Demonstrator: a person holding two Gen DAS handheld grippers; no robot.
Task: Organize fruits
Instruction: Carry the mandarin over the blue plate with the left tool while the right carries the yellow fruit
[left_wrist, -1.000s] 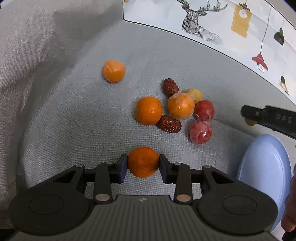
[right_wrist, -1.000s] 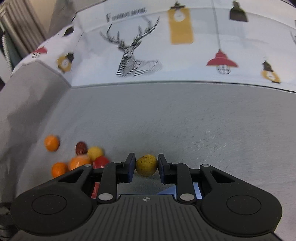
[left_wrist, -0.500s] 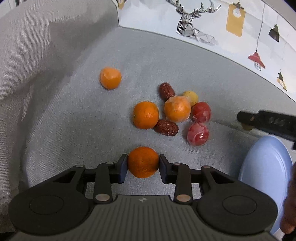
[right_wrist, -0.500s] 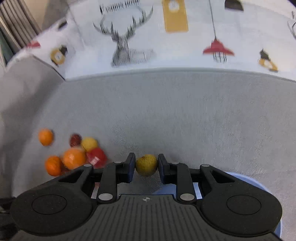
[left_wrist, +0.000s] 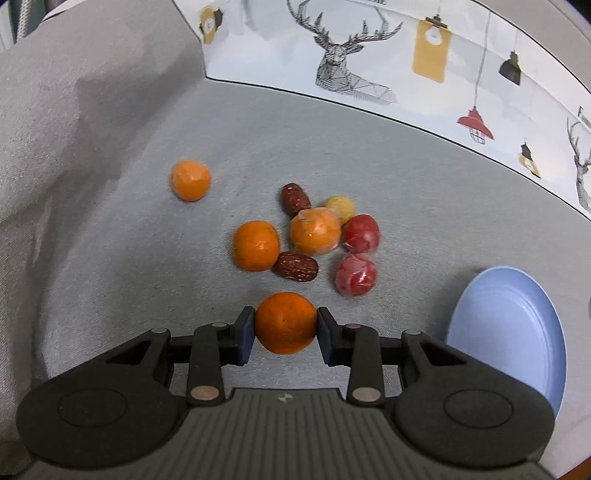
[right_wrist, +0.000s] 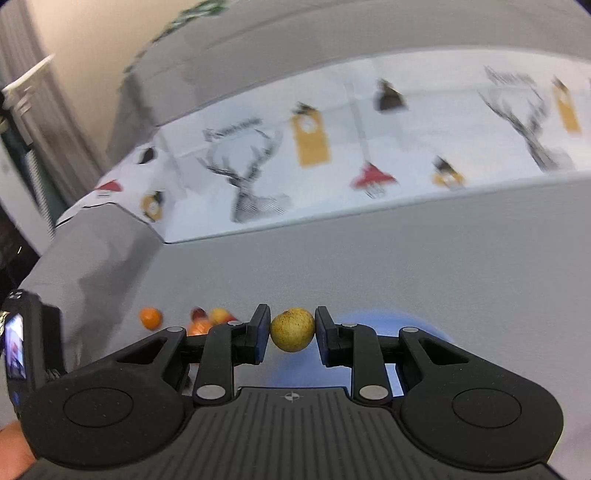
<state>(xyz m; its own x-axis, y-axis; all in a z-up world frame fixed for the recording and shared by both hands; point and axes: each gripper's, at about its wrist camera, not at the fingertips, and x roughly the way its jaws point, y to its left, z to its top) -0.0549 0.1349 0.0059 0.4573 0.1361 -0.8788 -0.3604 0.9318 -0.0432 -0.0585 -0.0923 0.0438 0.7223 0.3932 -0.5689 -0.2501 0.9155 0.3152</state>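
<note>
My left gripper (left_wrist: 285, 329) is shut on an orange mandarin (left_wrist: 286, 322), held just above the grey cloth. Beyond it lies a loose pile: another mandarin (left_wrist: 256, 245), a wrapped orange fruit (left_wrist: 314, 230), two red wrapped fruits (left_wrist: 356, 275), two dark red dates (left_wrist: 296, 266) and a small yellow fruit (left_wrist: 340, 207). A lone wrapped orange fruit (left_wrist: 190, 180) lies further left. The light blue plate (left_wrist: 517, 332) sits at the right. My right gripper (right_wrist: 291, 330) is shut on a small yellow-brown round fruit (right_wrist: 292, 329), with the blue plate (right_wrist: 399, 320) blurred just behind it.
A white cloth printed with deer and lamps (left_wrist: 369, 59) borders the far side of the grey surface. Grey fabric rises in folds at the left (left_wrist: 55, 147). In the right wrist view the pile of fruit (right_wrist: 201, 321) shows at lower left, beside a black device (right_wrist: 22, 339).
The right gripper has swung away with its yellow fruit and left the left wrist view; its own view is now tilted and blurred. The left gripper still holds the mandarin, barely moved.
</note>
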